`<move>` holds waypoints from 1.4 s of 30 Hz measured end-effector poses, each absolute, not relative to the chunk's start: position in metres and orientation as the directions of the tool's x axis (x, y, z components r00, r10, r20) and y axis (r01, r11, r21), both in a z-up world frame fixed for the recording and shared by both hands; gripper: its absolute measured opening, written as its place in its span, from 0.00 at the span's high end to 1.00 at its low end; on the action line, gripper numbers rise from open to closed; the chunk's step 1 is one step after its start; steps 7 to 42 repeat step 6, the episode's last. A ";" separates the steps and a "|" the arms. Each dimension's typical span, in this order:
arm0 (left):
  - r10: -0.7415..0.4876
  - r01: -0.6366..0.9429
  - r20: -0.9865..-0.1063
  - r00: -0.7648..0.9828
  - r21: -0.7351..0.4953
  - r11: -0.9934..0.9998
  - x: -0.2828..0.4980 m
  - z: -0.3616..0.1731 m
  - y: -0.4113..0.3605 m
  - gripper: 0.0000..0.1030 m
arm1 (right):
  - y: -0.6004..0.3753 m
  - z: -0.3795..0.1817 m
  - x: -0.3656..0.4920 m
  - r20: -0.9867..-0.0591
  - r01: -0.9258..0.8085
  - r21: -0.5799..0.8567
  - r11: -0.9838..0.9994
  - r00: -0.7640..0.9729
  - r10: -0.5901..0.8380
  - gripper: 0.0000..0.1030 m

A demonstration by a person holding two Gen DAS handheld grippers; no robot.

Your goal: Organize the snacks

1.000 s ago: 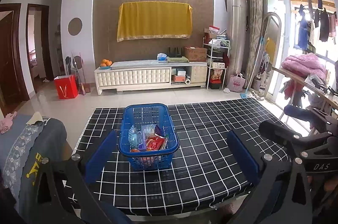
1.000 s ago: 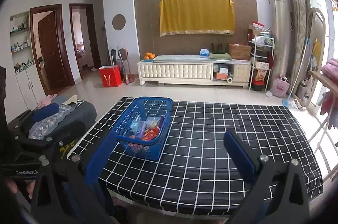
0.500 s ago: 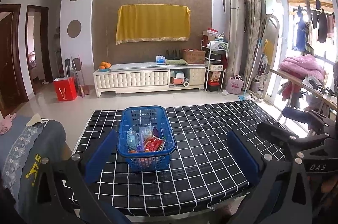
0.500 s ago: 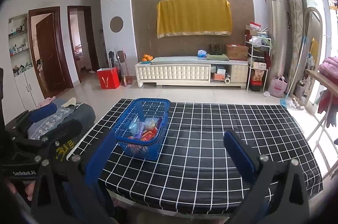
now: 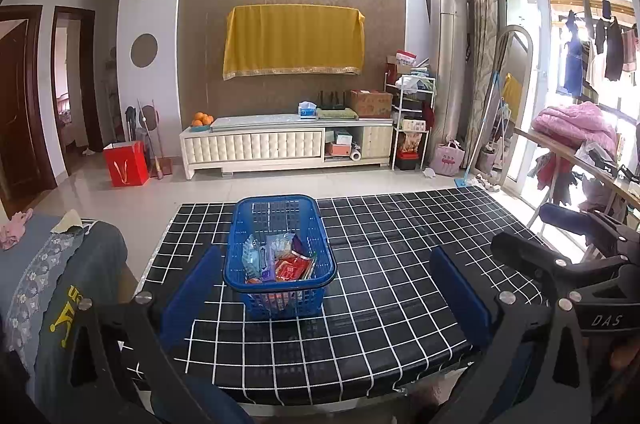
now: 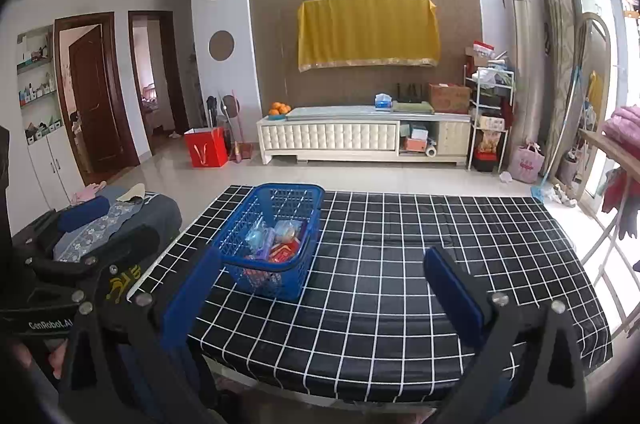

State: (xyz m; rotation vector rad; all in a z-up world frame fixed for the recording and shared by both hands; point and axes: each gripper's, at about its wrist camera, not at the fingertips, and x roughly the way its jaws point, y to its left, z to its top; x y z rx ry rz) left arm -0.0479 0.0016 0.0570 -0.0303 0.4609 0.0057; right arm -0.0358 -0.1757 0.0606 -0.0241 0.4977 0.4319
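Note:
A blue plastic basket (image 5: 280, 256) (image 6: 272, 236) stands on the black checked tablecloth (image 5: 380, 264) (image 6: 400, 264), left of the middle. Several snack packets (image 5: 280, 262) (image 6: 276, 244), red, purple and pale, lie inside it. My left gripper (image 5: 326, 288) is open and held back near the table's front edge, with the basket framed between its blue pads and nothing gripped. My right gripper (image 6: 322, 290) is also open and empty, to the right of the basket and short of it. In the left wrist view the right gripper's black body (image 5: 576, 284) shows at the right edge.
A grey sofa arm with a lace cover (image 5: 52, 272) (image 6: 112, 220) sits close to the table's left side. A clothes rack with a pink blanket (image 5: 576, 128) stands to the right. Beyond the table are tiled floor, a white TV cabinet (image 5: 288, 144) and a red bag (image 5: 125, 164).
Both views have drifted slightly; the basket sits a little higher in the frames than one second ago. The grippers stay open and the basket has not moved on the cloth.

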 end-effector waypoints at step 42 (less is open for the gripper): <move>-0.002 -0.014 -0.448 0.894 -0.033 0.999 -0.049 0.057 0.002 0.00 | -0.176 0.061 -0.036 -0.469 -0.409 0.084 0.908 0.788 0.399 0.00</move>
